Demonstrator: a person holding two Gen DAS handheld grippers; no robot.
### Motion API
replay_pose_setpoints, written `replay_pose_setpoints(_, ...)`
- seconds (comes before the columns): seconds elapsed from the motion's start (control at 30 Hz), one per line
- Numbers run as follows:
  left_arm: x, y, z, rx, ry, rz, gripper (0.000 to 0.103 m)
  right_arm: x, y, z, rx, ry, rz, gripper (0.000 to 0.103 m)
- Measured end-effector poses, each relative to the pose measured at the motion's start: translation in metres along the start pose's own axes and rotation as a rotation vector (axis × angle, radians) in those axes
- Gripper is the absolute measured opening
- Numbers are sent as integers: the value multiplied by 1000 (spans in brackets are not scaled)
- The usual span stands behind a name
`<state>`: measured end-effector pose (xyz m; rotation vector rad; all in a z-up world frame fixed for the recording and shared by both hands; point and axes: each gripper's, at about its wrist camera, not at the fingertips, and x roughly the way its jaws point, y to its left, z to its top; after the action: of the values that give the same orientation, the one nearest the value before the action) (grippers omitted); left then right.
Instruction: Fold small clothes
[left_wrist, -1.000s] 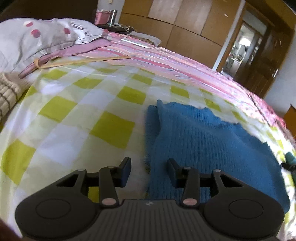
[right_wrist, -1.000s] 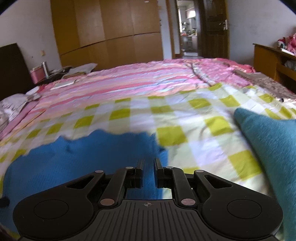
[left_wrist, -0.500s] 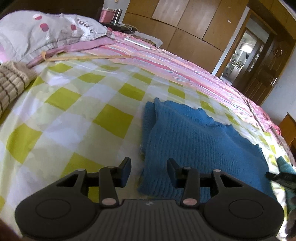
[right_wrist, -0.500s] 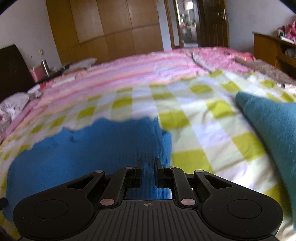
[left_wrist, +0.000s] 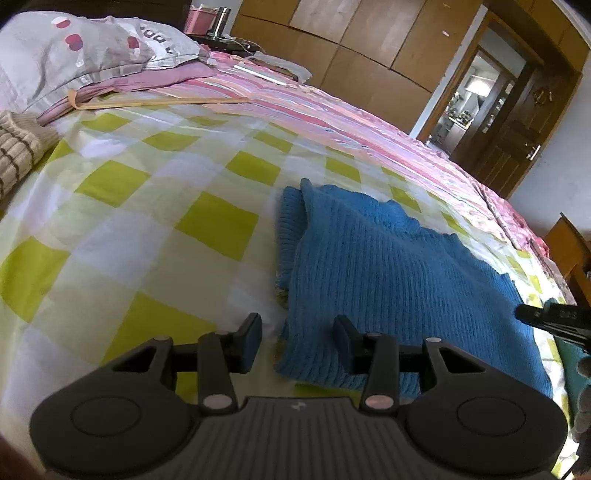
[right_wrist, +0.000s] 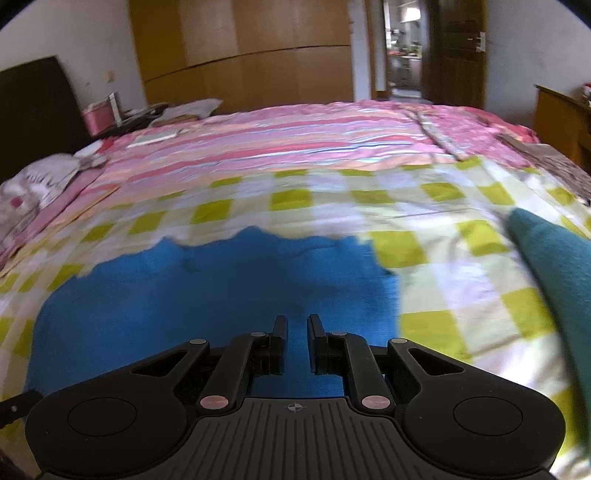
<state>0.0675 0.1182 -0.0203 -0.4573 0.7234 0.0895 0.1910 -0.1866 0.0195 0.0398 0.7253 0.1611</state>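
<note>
Blue knit sweater (left_wrist: 388, 273) lying flat on checked bedsheet (left_wrist: 122, 236). Left gripper (left_wrist: 297, 341) hovering half-open, empty, at near corner. Right gripper (right_wrist: 297, 341) hovering narrow, empty, above sweater. Soft, light, stretchy; likely best pinching near corners.

Bed (left_wrist: 155, 206) spread with a yellow-green and white checked sheet (right_wrist: 436, 280) on the near part, a pink striped cover (right_wrist: 303, 136) beyond. Flat on the checked sheet, a blue knitted garment (left_wrist: 388, 273), roughly folded, one ribbed edge doubled along its left side. Just beside its right end, a teal garment (right_wrist: 554, 266). At the head end, a grey pillow with red dots (left_wrist: 74, 55); below it, a beige striped knit (left_wrist: 18, 147). A thin pale stick (left_wrist: 166, 101) where checks meet stripes.
</note>
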Motion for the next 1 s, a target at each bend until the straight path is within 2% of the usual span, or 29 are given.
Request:
replay_pose_setpoints(0.17,3,-3,-1,39,3,7,47,22,17,-9,-25,101,11,14)
replay_pose_setpoints(0.4,2,-5,-1,56,0,-8,47,6,25,-8,-30,51,28,17)
replay_pose_setpoints(0.63,2,-3,0,27,20,-53,47,20,44,-10,-83,126,43,17)
replay_pose_setpoints(0.73,2,-2,0,17,23,-63,47,18,47,-7,-79,123,40,18)
replay_pose_setpoints(0.87,2,-2,0,9,25,-82,47,12,55,-3,-81,96,76,19)
replay_pose_setpoints(1.0,3,-4,-1,17,30,-79,47,14,68,-2,-90,106,116,18)
